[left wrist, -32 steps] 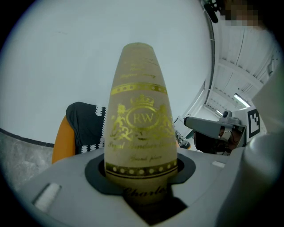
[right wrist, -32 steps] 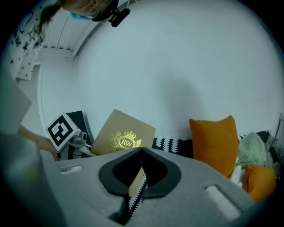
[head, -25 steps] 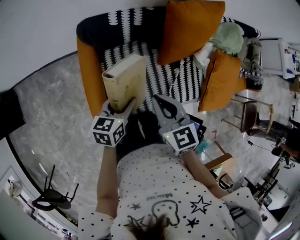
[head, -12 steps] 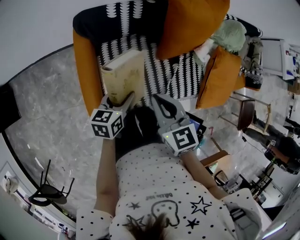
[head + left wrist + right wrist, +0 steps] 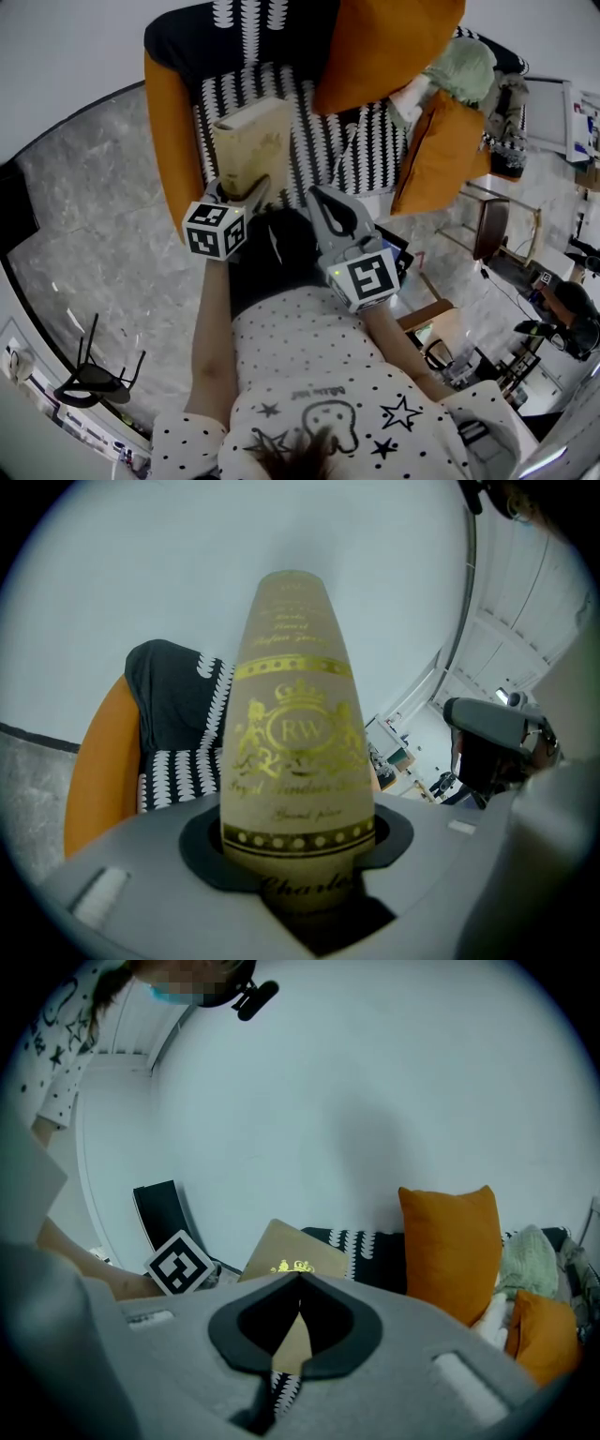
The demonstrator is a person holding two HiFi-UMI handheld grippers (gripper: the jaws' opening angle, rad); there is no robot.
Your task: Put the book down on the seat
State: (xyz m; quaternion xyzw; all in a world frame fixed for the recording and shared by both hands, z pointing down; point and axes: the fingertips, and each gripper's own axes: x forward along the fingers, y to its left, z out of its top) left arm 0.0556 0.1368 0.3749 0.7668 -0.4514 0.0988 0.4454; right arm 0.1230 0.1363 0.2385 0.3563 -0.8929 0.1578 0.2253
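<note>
- Head view: one cream hardcover book (image 5: pixel 251 145) stands upright, clamped at its lower end by the left gripper (image 5: pixel 239 194).
- The book is over the front of the black-and-white patterned seat (image 5: pixel 319 141) of one armchair, beside the orange armrest (image 5: pixel 169 141) at the view's left. Contact with the seat cannot be determined.
- The right gripper (image 5: pixel 323 199) hovers just beside the left one at the seat's front edge, jaws together and holding nothing.
- Two orange cushions are present, one (image 5: pixel 384 47) against the backrest and one (image 5: pixel 441 155) at the seat's right side.
- Change from one second ago: the book appears smaller and sits lower toward the seat. The left gripper has come down with it, and the right gripper holds its place.
- Left gripper view: the jaws stand partly apart, their pads pressed on the book's spine, which bears a gold "RW" crest. One armchair lies behind.
- Right gripper view: the jaw tips meet with nothing between them. Beyond them are one book, one marker cube (image 5: pixel 178 1262) and both cushions.
</note>
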